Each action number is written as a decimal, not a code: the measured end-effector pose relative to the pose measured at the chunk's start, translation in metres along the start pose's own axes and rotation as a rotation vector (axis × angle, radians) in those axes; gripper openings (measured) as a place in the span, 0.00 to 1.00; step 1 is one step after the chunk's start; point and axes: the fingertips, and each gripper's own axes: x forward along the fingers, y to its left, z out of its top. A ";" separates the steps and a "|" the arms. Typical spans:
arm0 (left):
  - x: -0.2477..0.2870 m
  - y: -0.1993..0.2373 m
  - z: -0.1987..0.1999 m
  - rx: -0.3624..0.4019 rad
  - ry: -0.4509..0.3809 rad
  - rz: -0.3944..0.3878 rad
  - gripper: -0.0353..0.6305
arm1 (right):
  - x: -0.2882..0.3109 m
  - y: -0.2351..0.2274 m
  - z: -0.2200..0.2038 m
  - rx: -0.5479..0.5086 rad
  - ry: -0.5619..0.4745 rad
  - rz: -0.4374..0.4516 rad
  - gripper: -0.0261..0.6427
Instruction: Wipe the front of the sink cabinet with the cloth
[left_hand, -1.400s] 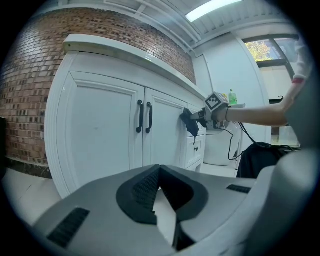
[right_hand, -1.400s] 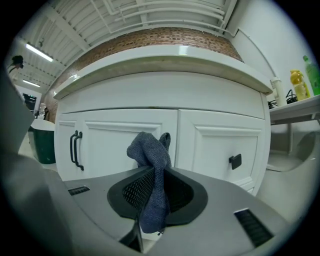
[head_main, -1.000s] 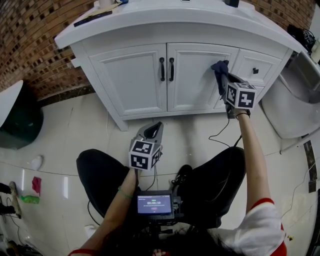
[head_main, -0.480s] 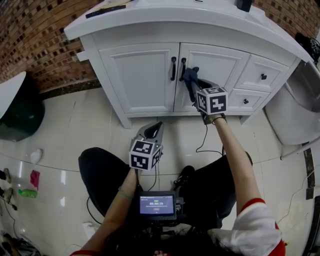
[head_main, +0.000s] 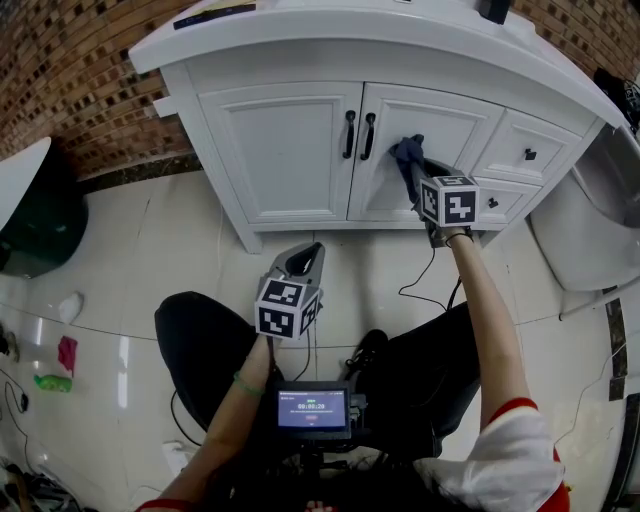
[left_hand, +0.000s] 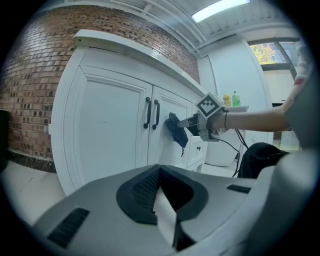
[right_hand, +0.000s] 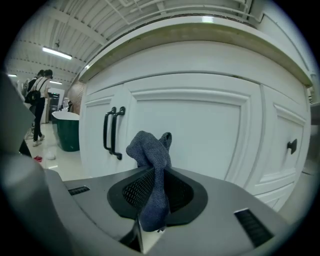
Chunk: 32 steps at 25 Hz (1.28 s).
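The white sink cabinet (head_main: 290, 150) has two doors with black handles (head_main: 359, 134). My right gripper (head_main: 412, 168) is shut on a dark blue cloth (head_main: 407, 152) held to the right door, just right of the handles. In the right gripper view the cloth (right_hand: 151, 150) sticks up from between the closed jaws, facing the door panel (right_hand: 200, 130). My left gripper (head_main: 303, 258) hangs low over the floor, away from the cabinet, shut and empty (left_hand: 159, 172). From the left gripper view the cloth (left_hand: 176, 131) shows against the door.
Small drawers (head_main: 528, 153) sit right of the doors. A white fixture (head_main: 590, 230) stands at the far right, a dark green bin (head_main: 30, 240) at the left by the brick wall (head_main: 70, 80). A screen device (head_main: 312, 408) rests at my lap. A cable (head_main: 425, 280) trails on the floor.
The right gripper carried the cloth left across the right door toward the handles, then back a little to the right. The left gripper stayed put.
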 end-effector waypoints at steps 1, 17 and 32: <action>0.001 -0.002 -0.001 0.001 0.003 -0.002 0.08 | -0.005 -0.013 -0.003 0.004 0.004 -0.021 0.14; 0.017 -0.036 -0.004 0.054 0.045 -0.037 0.08 | -0.061 -0.155 -0.066 0.091 0.095 -0.258 0.14; 0.011 -0.027 -0.008 0.024 0.032 -0.038 0.08 | -0.011 0.009 -0.048 0.006 0.065 0.031 0.14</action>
